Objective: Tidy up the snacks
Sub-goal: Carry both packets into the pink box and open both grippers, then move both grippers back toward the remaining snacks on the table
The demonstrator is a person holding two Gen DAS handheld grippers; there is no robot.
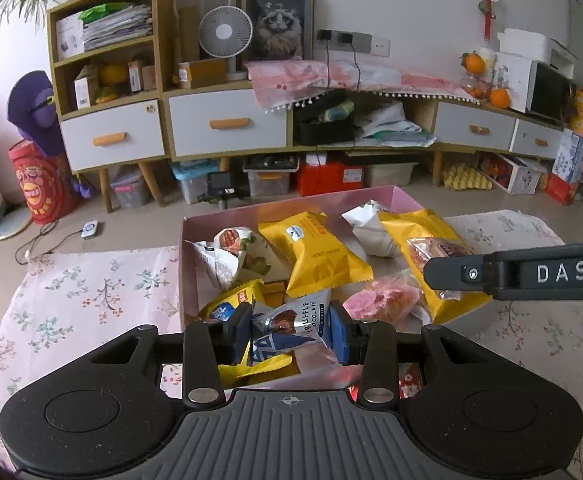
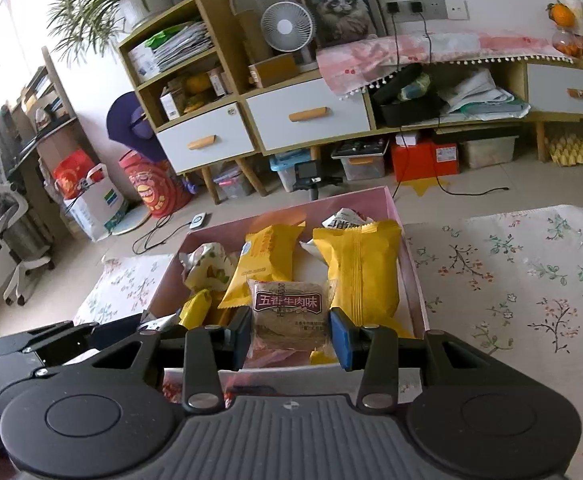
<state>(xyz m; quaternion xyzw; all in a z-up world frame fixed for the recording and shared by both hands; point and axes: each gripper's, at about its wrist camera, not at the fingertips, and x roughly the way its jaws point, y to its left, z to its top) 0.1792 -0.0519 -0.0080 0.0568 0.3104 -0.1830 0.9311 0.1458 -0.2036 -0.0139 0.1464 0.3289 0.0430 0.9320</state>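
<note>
A low wooden sideboard with white drawers (image 1: 227, 124) and a small white desk fan (image 1: 226, 32) stand well behind the table's floral cloth (image 1: 91, 292). On the cloth sits a shallow pink cardboard box (image 1: 189, 280) holding yellow snack pouches (image 1: 319, 254) and a pink wafer pack (image 1: 379, 300). Over it, the left gripper (image 1: 290, 334) pinches a silver-blue truffle chocolate packet (image 1: 291, 326); the right gripper (image 2: 289, 334) pinches a clear beef-flavour cracker packet (image 2: 287, 316).

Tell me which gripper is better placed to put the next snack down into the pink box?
Probably the left. The left gripper is shut on the truffle chocolate packet, low over the pink box. The right gripper also brackets a beef-flavour packet, but contact with its pads looks less clear.
</note>
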